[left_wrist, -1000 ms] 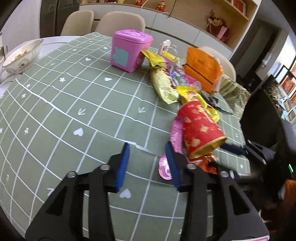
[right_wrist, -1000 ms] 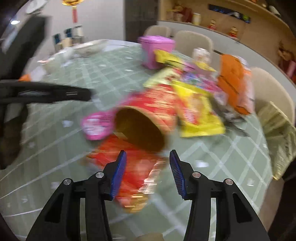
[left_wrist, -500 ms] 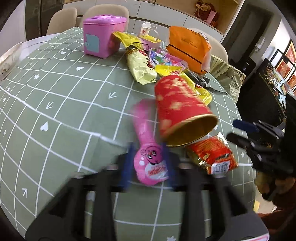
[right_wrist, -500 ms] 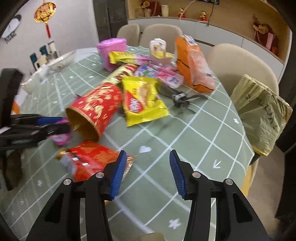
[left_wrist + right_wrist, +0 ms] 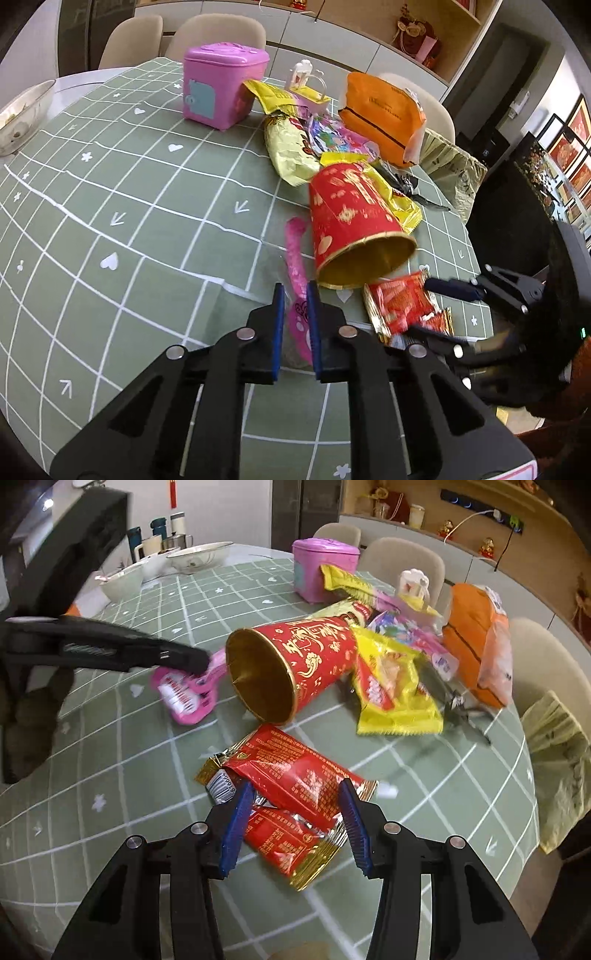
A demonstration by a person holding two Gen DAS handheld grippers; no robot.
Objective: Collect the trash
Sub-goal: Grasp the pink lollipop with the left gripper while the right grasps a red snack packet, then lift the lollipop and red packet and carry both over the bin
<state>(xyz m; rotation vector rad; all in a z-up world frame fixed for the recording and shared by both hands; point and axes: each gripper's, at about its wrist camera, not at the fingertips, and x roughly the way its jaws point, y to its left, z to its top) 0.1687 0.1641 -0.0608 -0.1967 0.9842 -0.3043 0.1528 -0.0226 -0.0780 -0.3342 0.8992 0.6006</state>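
A pink candy wrapper (image 5: 295, 258) lies on the green checked tablecloth (image 5: 147, 206). My left gripper (image 5: 294, 291) is shut on it; the wrapper also shows in the right wrist view (image 5: 184, 698). A red and gold paper cup (image 5: 351, 225) lies on its side beside it, mouth toward me. My right gripper (image 5: 295, 794) is open, its fingers on either side of two red snack wrappers (image 5: 295, 775). A yellow snack bag (image 5: 391, 686) lies behind the cup (image 5: 295, 664).
A pink lidded bin (image 5: 221, 88) stands at the far side, with an orange bag (image 5: 384, 114) to its right and more wrappers between. A yellow-green plastic bag (image 5: 557, 753) hangs at the table's right edge. Bowls (image 5: 199, 555) stand at the far left.
My left gripper has moved onto the pink wrapper and shut on it. My right gripper has swung back to the left and come down around the red wrappers.
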